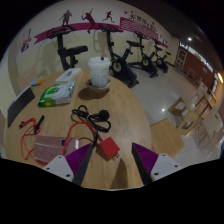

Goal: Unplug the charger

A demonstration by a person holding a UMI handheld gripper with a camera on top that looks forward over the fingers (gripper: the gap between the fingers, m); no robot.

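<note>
Nothing is legible here; the long magenta wall banner [95,22] at twelve o'clock bears only white figures.

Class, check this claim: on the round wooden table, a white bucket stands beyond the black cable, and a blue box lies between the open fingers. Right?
One detail is wrong: the gripper view shows the box is red, not blue. The round wooden table, white bucket beyond the black cable, and the open gripper all hold.

Two pale grey fingers [75,165] bear purple inner pads [150,158].
</note>
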